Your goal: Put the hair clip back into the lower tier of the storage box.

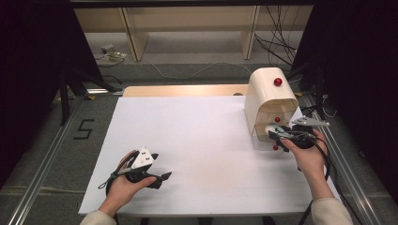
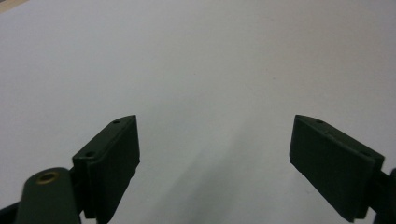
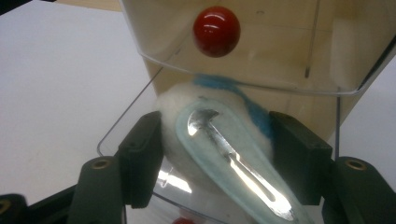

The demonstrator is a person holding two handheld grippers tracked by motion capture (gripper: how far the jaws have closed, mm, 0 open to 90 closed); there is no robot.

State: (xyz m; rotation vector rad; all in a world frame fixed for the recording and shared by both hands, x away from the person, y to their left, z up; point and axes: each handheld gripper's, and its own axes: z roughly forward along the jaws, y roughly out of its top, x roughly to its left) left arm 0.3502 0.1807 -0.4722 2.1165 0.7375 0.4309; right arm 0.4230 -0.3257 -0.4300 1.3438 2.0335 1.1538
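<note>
the right gripper pinched a white fluffy item at the far-right drawer cabinet, placement apparently unfinished, while the left gripper idled, jaws spread

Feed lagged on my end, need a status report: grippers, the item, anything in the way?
Left gripper open, idle over the bare white table. Right gripper shut on white fluffy item at the drawer unit. Clear drawer with red knob just above it.

High view looks down the white table; both gripper views sit close above it
</note>
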